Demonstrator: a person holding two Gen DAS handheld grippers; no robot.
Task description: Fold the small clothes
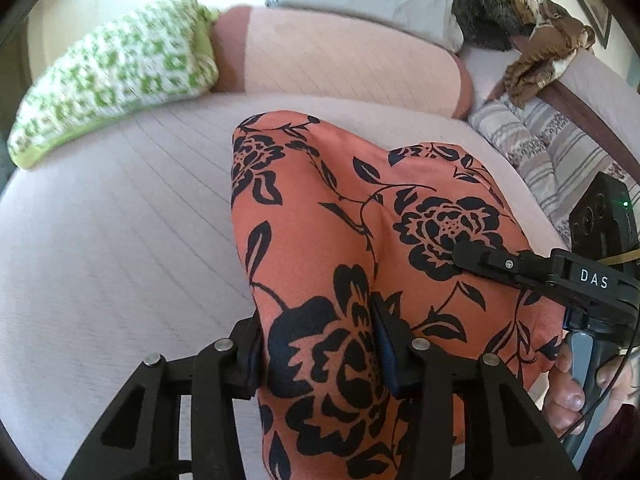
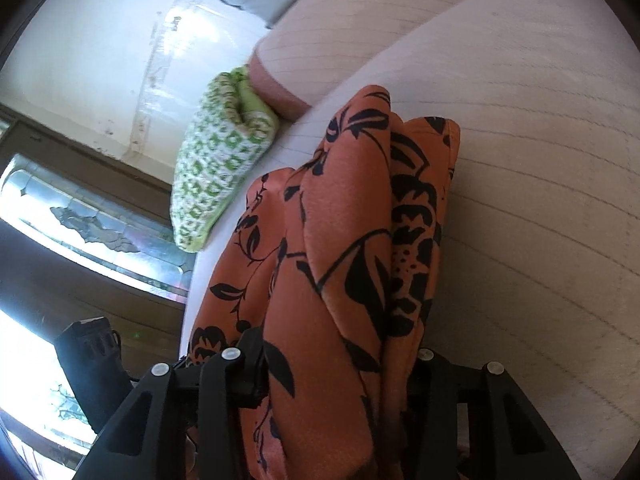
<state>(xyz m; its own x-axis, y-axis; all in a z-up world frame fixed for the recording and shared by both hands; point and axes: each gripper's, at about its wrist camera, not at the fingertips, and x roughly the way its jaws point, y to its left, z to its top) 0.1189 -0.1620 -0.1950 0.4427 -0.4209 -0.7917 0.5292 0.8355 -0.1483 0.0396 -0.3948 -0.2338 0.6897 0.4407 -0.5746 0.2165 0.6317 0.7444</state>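
Fabric fills both sets of jaws: the left hand-held gripper (image 1: 320, 340) is clenched on a bunched fold of the orange floral garment (image 1: 360, 240), and the right hand-held gripper (image 2: 340, 368) grips another gathered part of the same cloth. The garment hangs draped from the two grips over the pale mattress (image 1: 120, 220), its far end resting on the bed. A person's hand (image 1: 572, 396) wraps the right tool's handle. Beyond lies a green-and-white patterned bundle (image 1: 112, 76), a pink pillow (image 1: 340, 64), and a striped cloth (image 1: 540, 152) at the edge.
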